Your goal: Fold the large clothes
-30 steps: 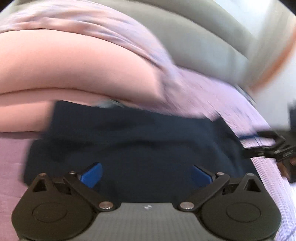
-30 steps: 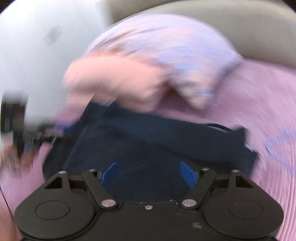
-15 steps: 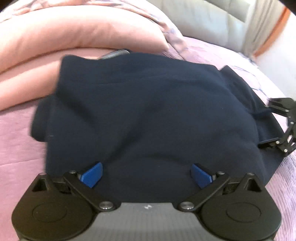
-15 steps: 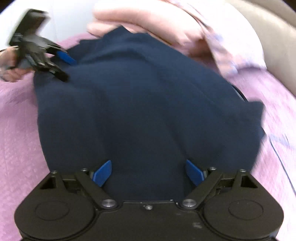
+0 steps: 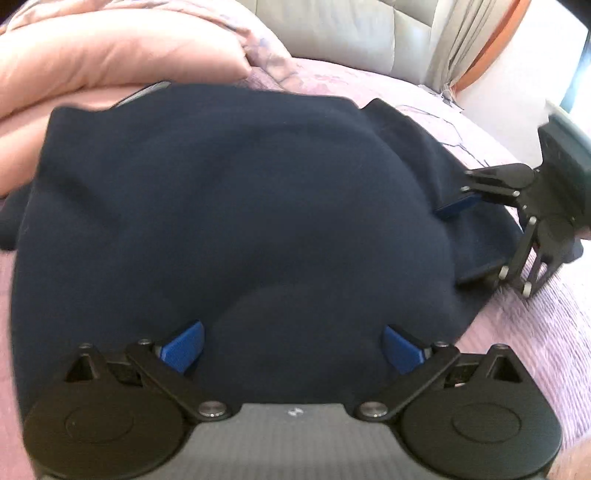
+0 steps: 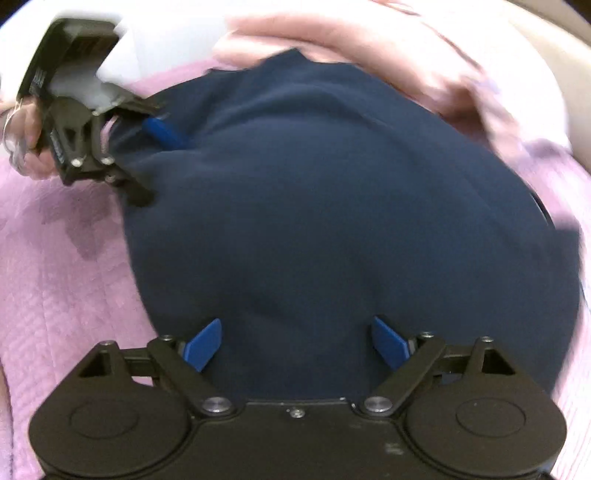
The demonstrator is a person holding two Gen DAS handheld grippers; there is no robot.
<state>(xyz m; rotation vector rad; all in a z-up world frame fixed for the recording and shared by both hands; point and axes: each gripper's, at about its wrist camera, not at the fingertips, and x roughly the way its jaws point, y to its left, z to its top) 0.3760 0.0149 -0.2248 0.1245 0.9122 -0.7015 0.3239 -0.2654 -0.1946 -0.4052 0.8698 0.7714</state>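
**Hovering over a navy garment on the bed, both grippers spread wide**

Lying across the pink bedspread (image 5: 535,332), the dark navy garment (image 5: 229,206) fills the middle of both wrist views as one rounded, bunched mass.

In the left wrist view, a pink pillow (image 5: 110,55) sits at ten o'clock from the garment, touching its far edge, with a grey padded headboard (image 5: 332,29) at twelve. The left gripper (image 5: 291,347) points down at the cloth from six o'clock; its blue pads (image 5: 183,347) stand far apart, and the navy cloth lies beneath and between them with neither pad pressing on it. At three o'clock the right gripper (image 5: 465,236) reaches in over the garment's right edge, one blue pad above the cloth and the other finger low near the bedspread.

In the right wrist view, a hand (image 6: 26,147) at ten o'clock holds the left gripper (image 6: 155,158) at the garment's left edge, jaws apart. The right gripper (image 6: 295,343) sits at six o'clock, jaws wide apart, nothing clamped; the garment (image 6: 332,221) spreads below and beyond them toward twelve o'clock, where the pillow (image 6: 369,44) borders it.
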